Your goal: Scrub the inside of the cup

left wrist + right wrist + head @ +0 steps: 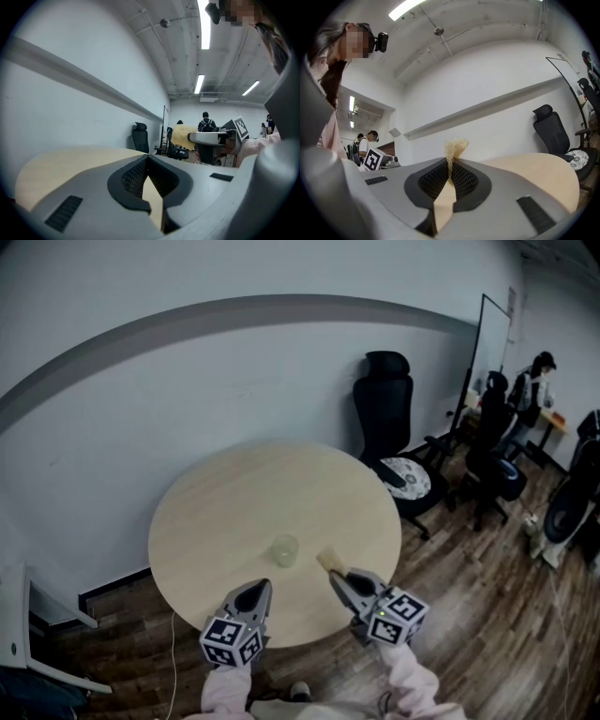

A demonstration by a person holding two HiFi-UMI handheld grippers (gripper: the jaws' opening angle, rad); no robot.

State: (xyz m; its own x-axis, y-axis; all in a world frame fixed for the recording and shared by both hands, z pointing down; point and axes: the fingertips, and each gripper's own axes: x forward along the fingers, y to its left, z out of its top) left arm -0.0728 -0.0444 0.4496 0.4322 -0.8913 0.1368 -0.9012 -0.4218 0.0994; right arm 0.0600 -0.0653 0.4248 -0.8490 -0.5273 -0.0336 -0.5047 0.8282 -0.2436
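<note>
Cup (285,550) stands free on the desk (216,512), just ahead of both grippers. Your right gripper (337,579) is clamped on the sponge (326,561). Your left gripper (262,591) is closed and empty. Open left, pin the cup first, then feed the sponge in from above.

Round pale wood-grain bench (234,502): matt, smooth. Small translucent greenish cup (285,550): glossy; glass or plastic, cannot tell. Yellow sponge piece (455,146): porous, rough, ragged edge. Left tool (265,584) and right tool (335,576): grey matt plastic shells; black pads (436,180) finely ribbed, rubbery look. Dark plank floor (469,615): wood, slight sheen.
</note>
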